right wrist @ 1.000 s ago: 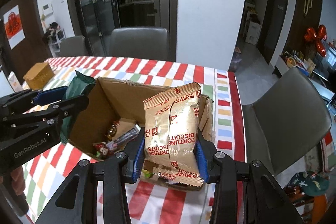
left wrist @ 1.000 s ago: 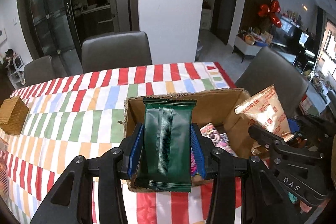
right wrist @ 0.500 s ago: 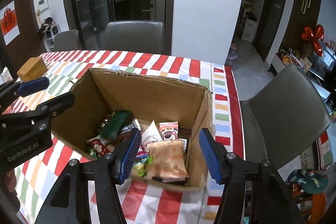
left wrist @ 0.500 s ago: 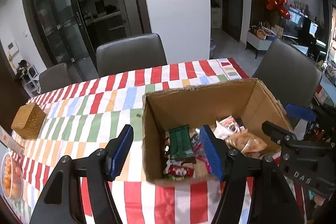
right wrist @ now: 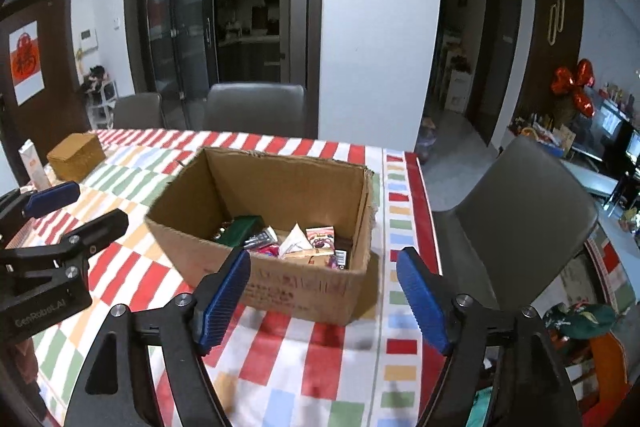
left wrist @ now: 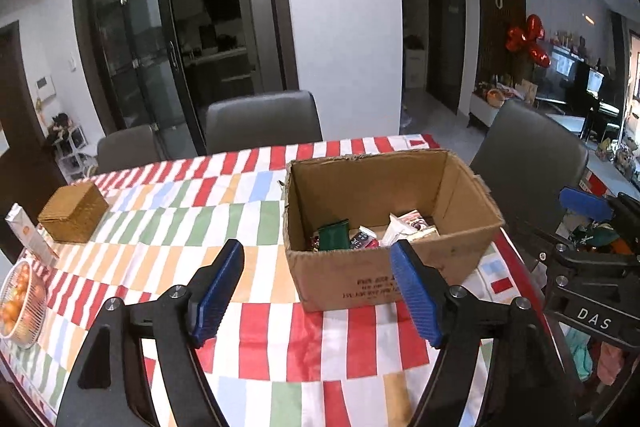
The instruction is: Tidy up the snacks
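Note:
An open cardboard box (left wrist: 360, 187) (right wrist: 280, 187) stands on the striped tablecloth near the table's right end. Inside lie a dark green packet (left wrist: 332, 237) (right wrist: 240, 229), a pink bear packet (right wrist: 320, 237), a white wrapper (right wrist: 294, 237) and several other small snacks. My left gripper (left wrist: 318, 245) hovers in front of the box's near wall, its jaws opening with nothing between the blue pads. My right gripper (right wrist: 323, 254) is also back from the box, at its near right corner, its jaws opening and empty. The gold biscuit packet is mostly hidden behind the front wall.
A wicker box (left wrist: 74, 213), a small carton (left wrist: 26, 231) and a bowl of oranges (left wrist: 18, 303) sit at the table's left end. Grey chairs stand behind the table (left wrist: 262, 121) and at its right end (right wrist: 520, 211). The table's right edge runs close to the box.
The left gripper let go of the green packet and the right let go of the gold biscuit packet; both dropped into the box. Both grippers drew back from it and opened wider.

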Demonstrator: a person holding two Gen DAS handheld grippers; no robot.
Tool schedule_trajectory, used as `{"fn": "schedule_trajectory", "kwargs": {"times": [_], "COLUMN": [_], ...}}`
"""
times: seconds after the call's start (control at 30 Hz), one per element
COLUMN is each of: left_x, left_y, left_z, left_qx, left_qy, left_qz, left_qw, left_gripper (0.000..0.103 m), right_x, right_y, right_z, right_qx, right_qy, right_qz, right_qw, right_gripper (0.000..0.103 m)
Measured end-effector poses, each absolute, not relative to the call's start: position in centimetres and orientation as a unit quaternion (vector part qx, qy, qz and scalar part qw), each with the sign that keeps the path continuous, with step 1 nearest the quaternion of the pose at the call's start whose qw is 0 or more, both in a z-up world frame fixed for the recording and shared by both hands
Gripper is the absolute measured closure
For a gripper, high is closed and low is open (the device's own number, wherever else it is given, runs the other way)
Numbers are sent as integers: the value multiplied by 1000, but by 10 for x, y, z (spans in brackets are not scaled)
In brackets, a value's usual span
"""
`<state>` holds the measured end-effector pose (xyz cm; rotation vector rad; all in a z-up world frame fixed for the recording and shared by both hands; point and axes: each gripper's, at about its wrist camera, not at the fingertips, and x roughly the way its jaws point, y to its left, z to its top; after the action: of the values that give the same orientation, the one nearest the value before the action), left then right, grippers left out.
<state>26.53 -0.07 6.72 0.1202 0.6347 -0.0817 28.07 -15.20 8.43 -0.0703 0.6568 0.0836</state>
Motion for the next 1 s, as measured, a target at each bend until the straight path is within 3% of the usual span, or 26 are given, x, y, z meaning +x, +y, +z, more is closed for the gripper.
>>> {"fn": "schedule_trajectory", "kwargs": {"times": [0.67, 1.0], "left_x": [149, 121], "left_y": [7, 10], "left_z": [79, 83], "left_qx": [27, 24], "left_qy": [253, 237], "left_qz": [-44, -45], "left_qw": [966, 970], "left_gripper": [3, 3], "right_x": [159, 133], "right_y": [-159, -163], "right_z": [102, 104], "right_qx": [-40, -30], "right_qy": [249, 240], "right_qz": [28, 26], "right_qw": [967, 970], "right_gripper": [16, 16]}}
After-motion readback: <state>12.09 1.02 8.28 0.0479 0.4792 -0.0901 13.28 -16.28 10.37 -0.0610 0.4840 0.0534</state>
